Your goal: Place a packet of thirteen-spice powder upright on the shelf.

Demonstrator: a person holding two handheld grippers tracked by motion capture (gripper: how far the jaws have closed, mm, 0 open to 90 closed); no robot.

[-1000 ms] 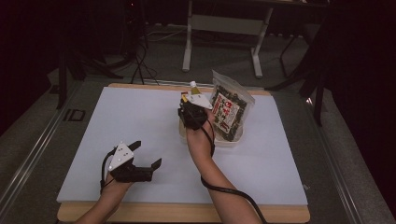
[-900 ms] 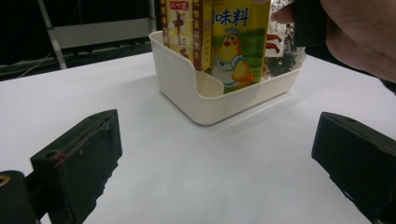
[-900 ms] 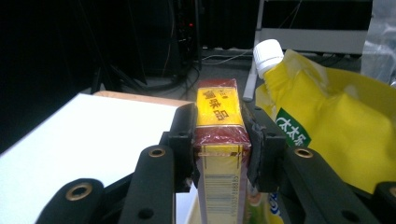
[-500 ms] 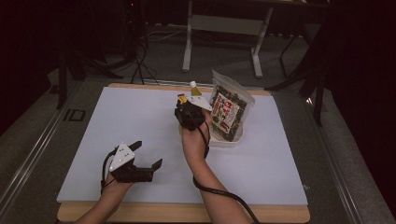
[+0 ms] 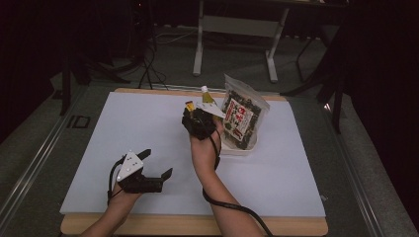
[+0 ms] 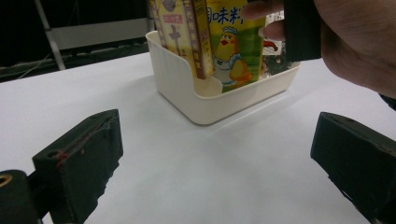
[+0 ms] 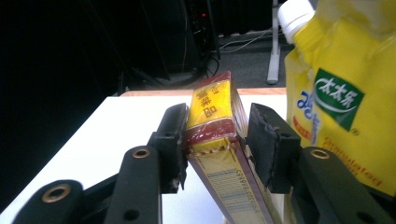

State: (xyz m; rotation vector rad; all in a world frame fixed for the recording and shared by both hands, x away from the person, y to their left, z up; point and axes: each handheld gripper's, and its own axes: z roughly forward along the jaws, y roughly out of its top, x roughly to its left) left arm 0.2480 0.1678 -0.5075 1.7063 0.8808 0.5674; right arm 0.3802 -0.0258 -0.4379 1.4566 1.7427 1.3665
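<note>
Your right gripper (image 7: 212,140) is at the near-left end of the cream tub (image 6: 187,93), pointing down over it in the high view. A yellow-and-maroon box (image 7: 219,154) stands in that end of the tub, leaning a little, its top between your jaws. The jaws have just been opening: in the right gripper view the left pad is against the box's side, while a narrow gap shows between the box and the right pad, so the grip reads as released, with the box still between the pads. Your right hand (image 5: 205,143) sits just behind the gripper. Just beside the box in the tub: a yellow pouch (image 7: 345,93) with a white cap and a green label, upright. Behind it, at the tub's far-right end: a dark snack bag (image 5: 242,121), upright, taller than the tub wall. The tub sits on the white mat (image 5: 148,128), toward the far edge, a little right of centre. Your left gripper (image 5: 148,170) rests near the mat's near-left edge, well apart from the tub, jaws spread wide with only bare mat between them.
</note>
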